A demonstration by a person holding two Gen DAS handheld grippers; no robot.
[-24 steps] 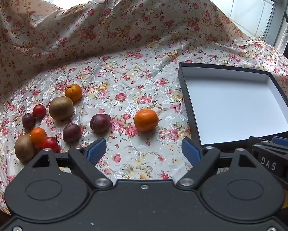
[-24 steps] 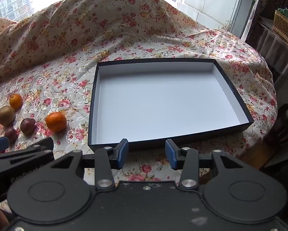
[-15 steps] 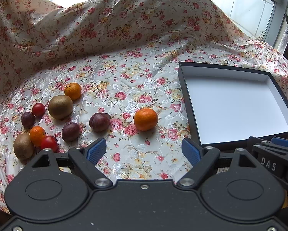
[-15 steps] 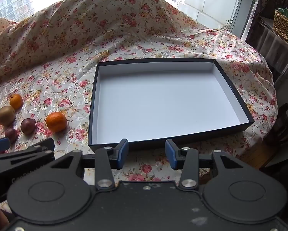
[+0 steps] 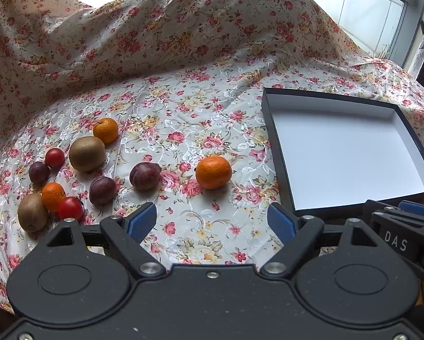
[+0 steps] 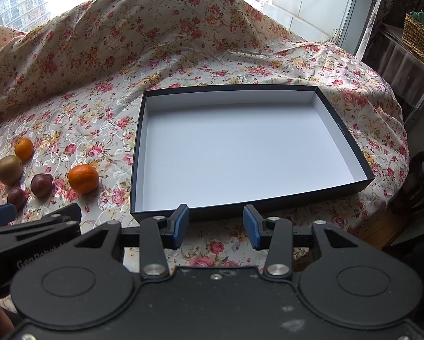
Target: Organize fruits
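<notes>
Left tongs (image 5: 212,221) spread wide, nothing between them; right tongs (image 6: 216,226) also apart and empty, hovering at the near wall of the box (image 6: 350,144). Box bare inside. All the fruit sits on the floral cloth (image 5: 183,113) left of it: nearest is the orange (image 5: 213,172), then a plum (image 5: 144,175), the rest clustered further left (kiwis, tomatoes, small oranges). I'd take the lone orange first with the left: straddle its widest part, close gently, since it will roll on this slick cloth.
</notes>
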